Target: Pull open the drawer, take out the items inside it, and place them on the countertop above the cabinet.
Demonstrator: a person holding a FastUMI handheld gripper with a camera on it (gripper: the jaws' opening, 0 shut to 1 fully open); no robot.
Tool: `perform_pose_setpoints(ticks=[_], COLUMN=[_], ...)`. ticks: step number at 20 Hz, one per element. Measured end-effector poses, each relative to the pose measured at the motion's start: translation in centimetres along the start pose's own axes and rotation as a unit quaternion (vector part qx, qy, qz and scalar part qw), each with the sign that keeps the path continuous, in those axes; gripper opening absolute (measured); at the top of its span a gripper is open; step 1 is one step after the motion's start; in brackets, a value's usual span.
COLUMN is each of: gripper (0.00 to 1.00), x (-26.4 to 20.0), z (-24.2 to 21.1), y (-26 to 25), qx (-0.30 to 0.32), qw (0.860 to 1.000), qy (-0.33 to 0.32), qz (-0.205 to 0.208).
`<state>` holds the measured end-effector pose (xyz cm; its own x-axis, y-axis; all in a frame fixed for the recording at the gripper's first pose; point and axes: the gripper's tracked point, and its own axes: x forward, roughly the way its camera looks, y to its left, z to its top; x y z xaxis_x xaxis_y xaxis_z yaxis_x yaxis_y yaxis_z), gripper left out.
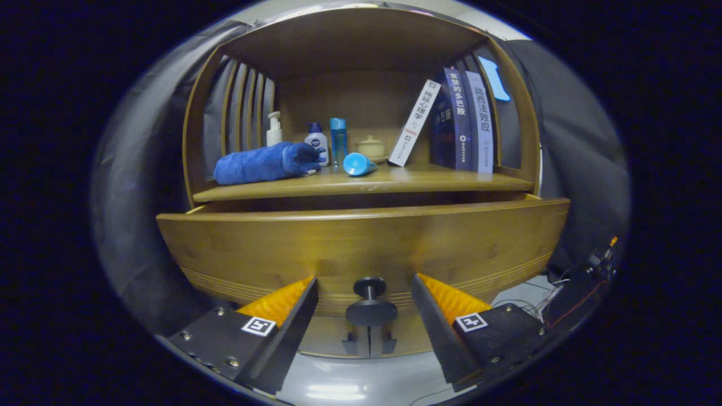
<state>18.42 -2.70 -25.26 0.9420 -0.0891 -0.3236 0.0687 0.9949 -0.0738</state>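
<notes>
The wooden drawer front (361, 242) stands slightly pulled out from the cabinet, a dark gap showing above it. Its round dark knob (370, 301) sits between my two fingers, which stand apart on either side without touching it. My gripper (364, 287) is open. The countertop (440, 179) above the drawer carries a rolled blue towel (262, 163), a blue cup lying on its side (358, 164), a white pump bottle (274, 129), a white bottle with a blue cap (317, 142) and a tall blue bottle (338, 141). The drawer's inside is hidden.
A small cream lidded pot (371, 148) and several books (459, 121) stand at the right of the countertop, one white book leaning. Wooden slats (242, 104) form the shelf's left side. Cables (564, 282) lie on the floor to the right of the cabinet.
</notes>
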Motion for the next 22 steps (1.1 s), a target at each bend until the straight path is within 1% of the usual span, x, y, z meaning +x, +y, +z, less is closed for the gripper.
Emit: perform_pose_setpoints(ticks=[5,10,12,14,15,16,19,22], gripper=[1.00,1.00,1.00,1.00,1.00,1.00,1.00,1.00], x=[2.1,3.9,4.9,6.1,6.0,5.8,4.0,1.4], z=[0.5,0.8,0.7,0.0,-0.6,-0.6,0.3,1.5], y=[0.4,0.0,0.5,0.8,1.1,2.0,1.9,1.9], qx=[0.017,0.016,0.031,0.024,0.020,0.022,0.008,0.032], qw=[1.000,1.000,0.999,0.999,0.998,0.998,0.999,0.999], qy=[-0.004,-0.006,0.008,0.039,0.053,0.051,0.037,0.028], qz=[0.000,0.002,0.004,0.001,0.002,0.014,0.003,0.004])
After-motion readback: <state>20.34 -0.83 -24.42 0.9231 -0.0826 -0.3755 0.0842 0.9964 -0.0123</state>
